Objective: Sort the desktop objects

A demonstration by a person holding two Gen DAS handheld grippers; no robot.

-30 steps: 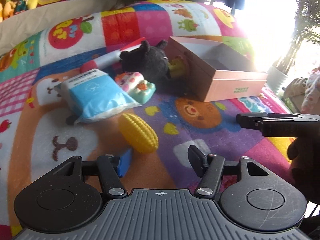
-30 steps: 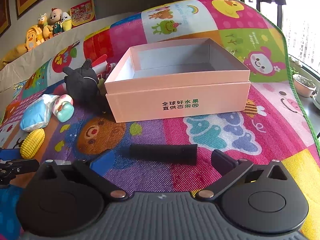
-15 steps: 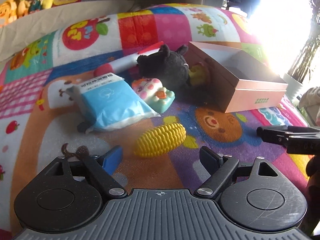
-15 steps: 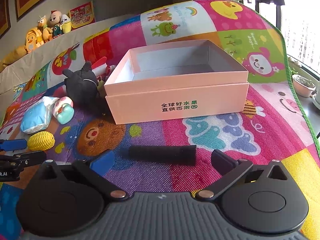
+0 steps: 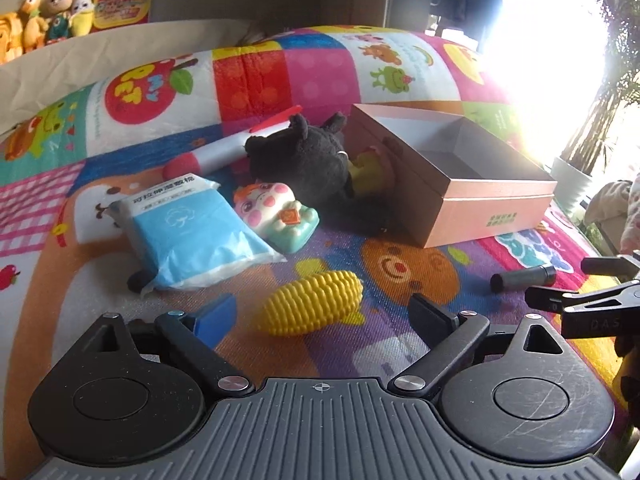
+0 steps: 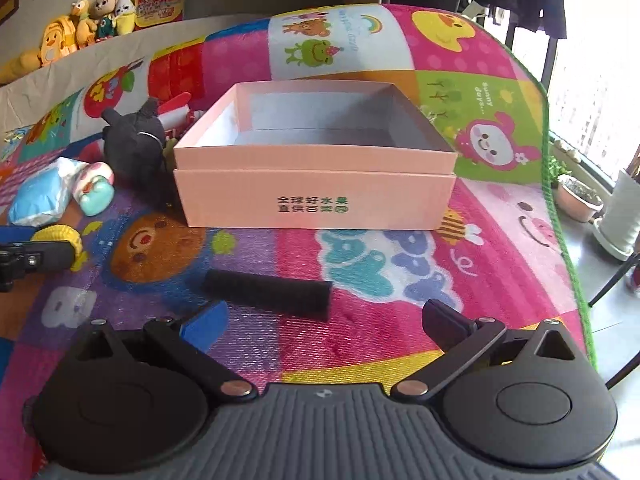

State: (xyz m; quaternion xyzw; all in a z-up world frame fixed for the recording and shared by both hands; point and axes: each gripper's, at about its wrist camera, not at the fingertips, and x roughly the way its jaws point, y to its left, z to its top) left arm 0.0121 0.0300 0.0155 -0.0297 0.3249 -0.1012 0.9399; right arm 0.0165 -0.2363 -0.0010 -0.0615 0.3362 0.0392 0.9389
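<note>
A yellow toy corn (image 5: pixel 316 302) lies crosswise on the play mat between the fingertips of my left gripper (image 5: pixel 320 314). Its jaws are opening and the pads do not touch the corn. My right gripper (image 6: pixel 320 316) stands open, with a black cylinder (image 6: pixel 268 292) on the mat just beyond its fingertips. The open pink box (image 6: pixel 316 200) sits behind the cylinder and looks empty. Left of the box are a black plush (image 5: pixel 304 160), a pink and teal squishy toy (image 5: pixel 280 216), a blue packet (image 5: pixel 192 232) and a red and white tube (image 5: pixel 224 150).
A small yellow toy (image 5: pixel 368 172) is wedged between the plush and the pink box (image 5: pixel 472 184). The right gripper (image 5: pixel 576 300) shows at the right edge of the left wrist view. Plush dolls (image 6: pixel 92 16) line the far ledge. Potted plants (image 6: pixel 580 200) stand beyond the mat's right edge.
The left jaws have spread much wider. The corn, which lay slanted ahead of them, now lies crosswise between the fingertips. The right gripper has tilted slightly; the cylinder stays put.
</note>
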